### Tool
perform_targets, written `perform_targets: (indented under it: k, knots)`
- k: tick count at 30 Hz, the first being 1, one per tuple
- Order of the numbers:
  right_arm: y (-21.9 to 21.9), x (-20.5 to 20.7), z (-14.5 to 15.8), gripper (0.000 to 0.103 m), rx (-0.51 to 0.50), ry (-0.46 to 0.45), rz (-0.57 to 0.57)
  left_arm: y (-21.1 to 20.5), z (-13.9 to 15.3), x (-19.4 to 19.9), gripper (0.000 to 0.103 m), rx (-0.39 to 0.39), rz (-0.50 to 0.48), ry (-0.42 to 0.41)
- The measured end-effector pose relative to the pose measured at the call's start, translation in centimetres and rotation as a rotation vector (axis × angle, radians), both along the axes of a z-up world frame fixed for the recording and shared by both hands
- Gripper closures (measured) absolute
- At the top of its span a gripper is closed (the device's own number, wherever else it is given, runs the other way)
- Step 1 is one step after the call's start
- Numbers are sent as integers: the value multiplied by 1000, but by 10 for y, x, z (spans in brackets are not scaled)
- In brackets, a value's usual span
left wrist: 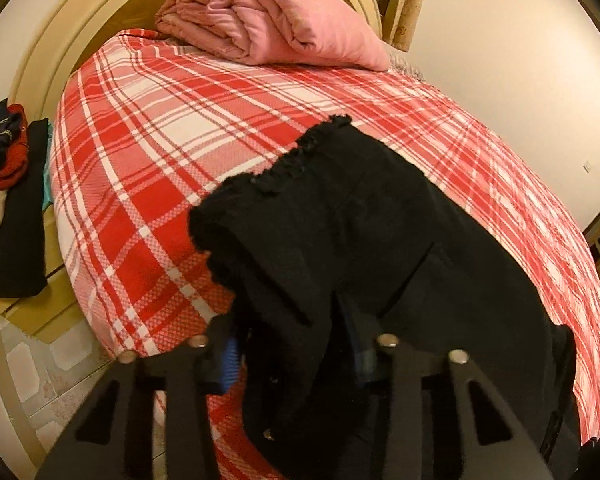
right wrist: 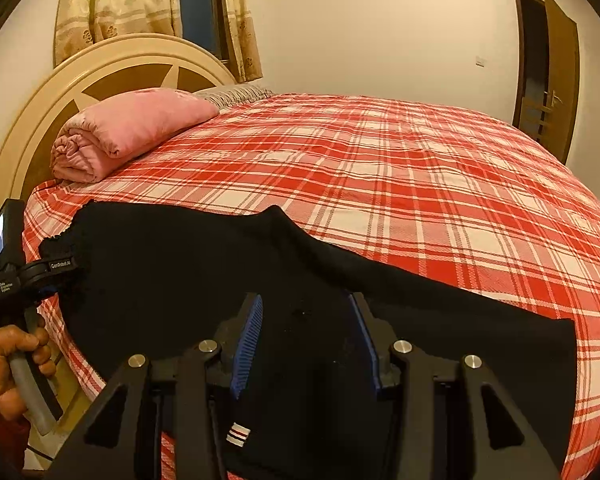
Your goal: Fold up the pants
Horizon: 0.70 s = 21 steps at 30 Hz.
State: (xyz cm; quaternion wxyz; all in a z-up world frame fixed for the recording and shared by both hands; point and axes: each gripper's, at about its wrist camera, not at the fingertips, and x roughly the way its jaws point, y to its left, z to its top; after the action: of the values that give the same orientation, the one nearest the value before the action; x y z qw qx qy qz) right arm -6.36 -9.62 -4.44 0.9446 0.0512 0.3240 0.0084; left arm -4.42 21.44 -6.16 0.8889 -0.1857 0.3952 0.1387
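Black pants [left wrist: 360, 220] lie across the near side of a red-and-white plaid bed [left wrist: 140, 160]. One frayed hem end is folded up in a thick bunch. My left gripper [left wrist: 294, 360] is shut on that bunch, and the cloth fills the gap between its blue pads [left wrist: 228, 364]. In the right wrist view the pants [right wrist: 180, 264] spread left and right, with a raised ridge at the middle. My right gripper [right wrist: 306, 340] is shut on the near edge of the cloth, black fabric packed between its pads [right wrist: 248, 340]. A small striped label [right wrist: 236, 434] shows below.
A rolled pink quilt [left wrist: 268, 20] lies by the round cream headboard [right wrist: 100, 64]. A pile of clothes [left wrist: 8, 184] sits on a bedside ledge at the left, above tiled floor [left wrist: 40, 360]. A person's hand [right wrist: 16, 356] holds the left gripper's handle. A brown door [right wrist: 548, 72] stands open far right.
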Motion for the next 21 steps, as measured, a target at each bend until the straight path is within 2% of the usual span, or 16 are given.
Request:
perform_targets:
  k: [2,4,9,13,21]
  knots:
    - [-3,-1,1,57,6,-3,-11,-3,1,0,73,10,-10,-1]
    - [-7,-2,1,57,17,-3,-20,-7,3,0,76,25,-21,-3]
    - [-12,-4,0,57,19,1,-35,-9,4,1,76,50,-20,5]
    - [-18,-5,1,57,30,0,-53,-14,6,0,80,89,-31,6]
    - [-39,-12,4,57,58,-9,-111,-20,29,-10,84,74,-69,-58]
